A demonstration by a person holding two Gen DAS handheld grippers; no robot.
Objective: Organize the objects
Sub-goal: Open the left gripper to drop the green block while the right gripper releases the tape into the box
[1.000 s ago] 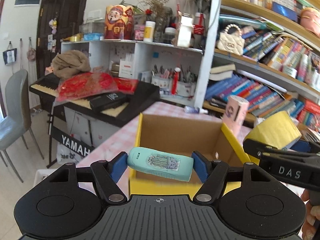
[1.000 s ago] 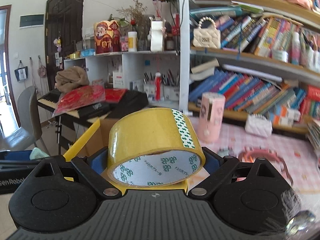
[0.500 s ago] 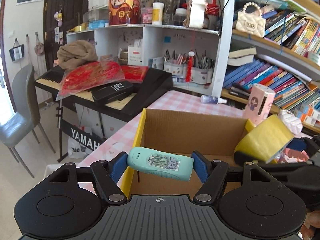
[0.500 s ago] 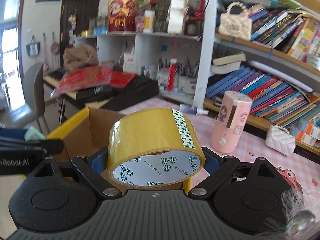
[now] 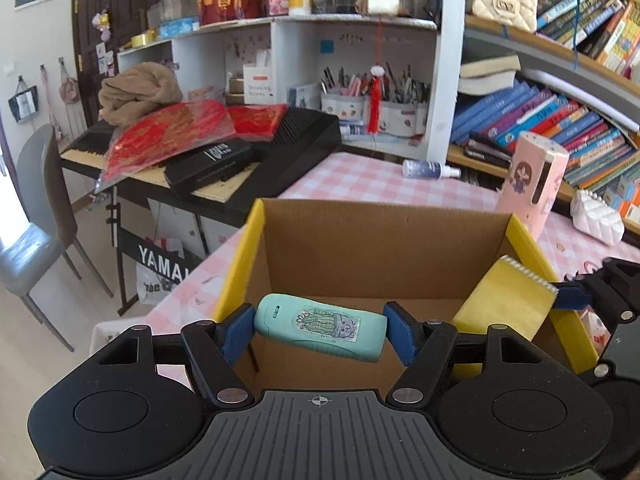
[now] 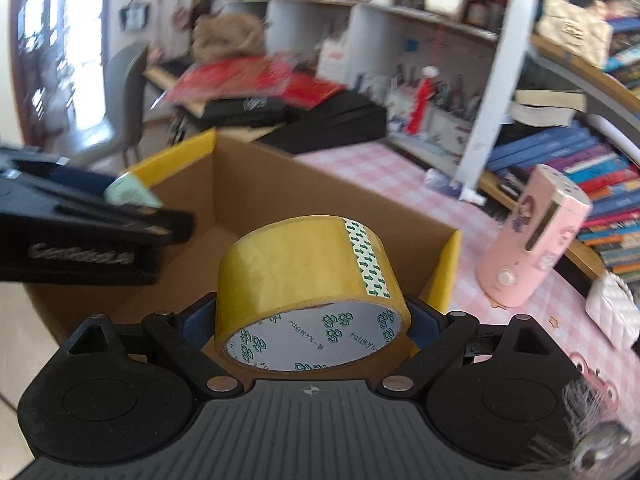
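My left gripper (image 5: 320, 330) is shut on a mint-green case with a cactus sticker (image 5: 320, 332) and holds it above the open cardboard box (image 5: 380, 236), near the front left corner. My right gripper (image 6: 310, 312) is shut on a roll of yellow tape (image 6: 308, 280) and holds it over the same box (image 6: 256, 184), at its right side. The tape also shows in the left wrist view (image 5: 504, 304), just inside the box's yellow right flap. The left gripper's side shows in the right wrist view (image 6: 80, 240) with the green case (image 6: 130, 192).
The box stands on a pink checked tablecloth (image 5: 376, 178). A pink cylinder device (image 5: 534, 180) and a white quilted purse (image 5: 596, 218) stand to the right. A black keyboard with red packets (image 5: 200, 136) and a grey chair (image 5: 36, 216) are to the left. Bookshelves rise behind.
Both grippers have moved forward and tilted down over the box, so its inside now fills the view. The tape has come in over the box's right side. Both grips are unchanged.
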